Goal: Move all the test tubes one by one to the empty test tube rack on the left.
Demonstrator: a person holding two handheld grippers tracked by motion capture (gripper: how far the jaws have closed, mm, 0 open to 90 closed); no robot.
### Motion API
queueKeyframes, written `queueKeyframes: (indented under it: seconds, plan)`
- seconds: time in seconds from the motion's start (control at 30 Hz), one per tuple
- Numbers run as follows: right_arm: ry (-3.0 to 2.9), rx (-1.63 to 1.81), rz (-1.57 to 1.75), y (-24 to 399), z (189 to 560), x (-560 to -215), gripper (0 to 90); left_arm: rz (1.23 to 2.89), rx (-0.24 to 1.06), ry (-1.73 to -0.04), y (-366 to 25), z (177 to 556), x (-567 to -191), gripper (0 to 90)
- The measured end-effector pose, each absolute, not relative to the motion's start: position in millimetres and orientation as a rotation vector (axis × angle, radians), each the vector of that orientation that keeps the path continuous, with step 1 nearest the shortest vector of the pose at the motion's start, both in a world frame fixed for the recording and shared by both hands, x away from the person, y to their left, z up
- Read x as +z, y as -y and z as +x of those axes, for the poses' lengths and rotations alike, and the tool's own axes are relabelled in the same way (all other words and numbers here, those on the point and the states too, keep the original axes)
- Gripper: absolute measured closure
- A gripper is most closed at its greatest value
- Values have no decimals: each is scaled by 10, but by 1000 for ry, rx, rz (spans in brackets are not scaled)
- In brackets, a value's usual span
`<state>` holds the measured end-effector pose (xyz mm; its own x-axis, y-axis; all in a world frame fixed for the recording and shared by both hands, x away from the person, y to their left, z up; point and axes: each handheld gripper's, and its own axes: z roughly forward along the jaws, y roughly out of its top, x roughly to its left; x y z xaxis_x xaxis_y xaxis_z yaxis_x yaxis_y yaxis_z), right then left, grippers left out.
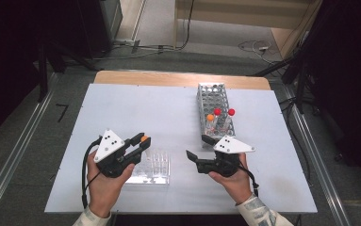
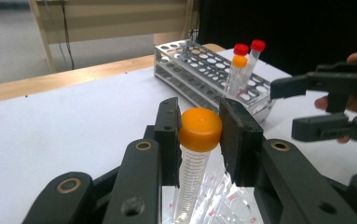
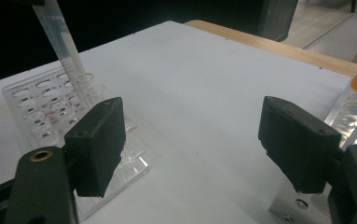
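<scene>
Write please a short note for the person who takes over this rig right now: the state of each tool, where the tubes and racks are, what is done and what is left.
Left tool: shut on the orange-capped tube at its cap, tube upright, its lower end at the clear plastic rack near the table's front edge.
Right tool: open, holding nothing, between the two racks.
Metal rack: holds one orange-capped and two red-capped tubes at its near end.
Done: one tube brought over to the clear rack.
Left: seat it in a hole and release; probably the three remaining tubes follow.
</scene>
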<state>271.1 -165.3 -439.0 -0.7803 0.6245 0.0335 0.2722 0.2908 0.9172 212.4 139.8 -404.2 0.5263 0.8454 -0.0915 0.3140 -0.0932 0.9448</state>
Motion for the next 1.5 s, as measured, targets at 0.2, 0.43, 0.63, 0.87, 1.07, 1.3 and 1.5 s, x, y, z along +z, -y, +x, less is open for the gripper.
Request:
queueKeyframes:
  seconds: [0.2,0.43,0.63,0.87,1.07,1.3,1.5]
  plan:
    - [-2233,1477,820,1666,2727,-4403,215,1683,586,-1016,-1393,2130,-4179,708]
    - [-2234,1475,820,1660,2725,-4407,216,1694,559,-1032,-1391,2146,-4267,705]
    - [-2229,1465,827,1665,2731,-4411,217,1679,529,-1031,-1400,2154,-4275,656]
    - [-2154,1427,885,1734,2781,-4433,216,1637,536,-1059,-1430,2147,-4266,485]
    - [-2074,1383,976,1822,2898,-4461,236,1589,576,-1099,-1473,2160,-4271,315]
    - [-2028,1325,1044,1850,3098,-4539,281,1598,564,-1104,-1474,2170,-4286,308]
    - [-1997,1323,1083,1854,3226,-4563,329,1589,562,-1104,-1487,2168,-4280,309]
